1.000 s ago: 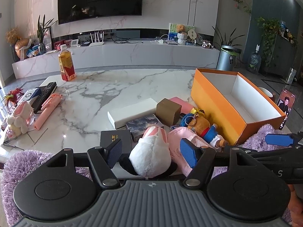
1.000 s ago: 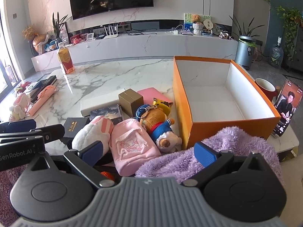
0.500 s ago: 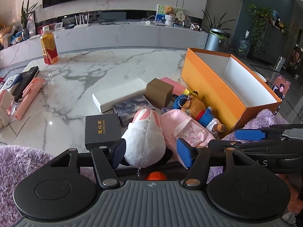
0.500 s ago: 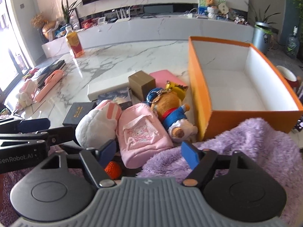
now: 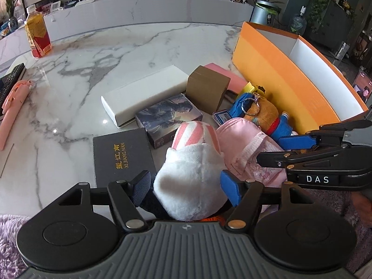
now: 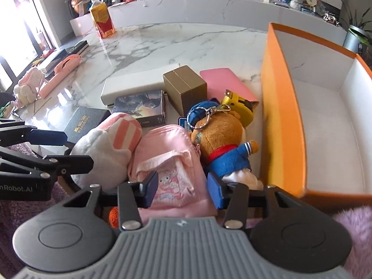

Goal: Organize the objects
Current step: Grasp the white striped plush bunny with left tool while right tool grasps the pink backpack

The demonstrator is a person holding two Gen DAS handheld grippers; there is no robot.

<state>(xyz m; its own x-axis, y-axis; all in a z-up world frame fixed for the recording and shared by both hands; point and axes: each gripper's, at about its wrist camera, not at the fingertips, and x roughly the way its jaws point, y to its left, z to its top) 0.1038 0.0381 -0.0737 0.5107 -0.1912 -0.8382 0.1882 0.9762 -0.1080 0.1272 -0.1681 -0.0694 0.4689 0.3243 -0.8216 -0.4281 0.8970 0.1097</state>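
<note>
between the spread left hand-held gripper [image 5: 184, 189] pads, a white plush [image 5: 190, 183] hides an orange thing.

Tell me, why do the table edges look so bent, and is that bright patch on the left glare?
Left wrist view: the fisheye lens bows the marble table and the orange box, and small light spots glint on the marble. Right wrist view: the window at far left is blown out white, its light reflects off the tabletop nearby, and the plush bear stays fairly sharp.
</note>
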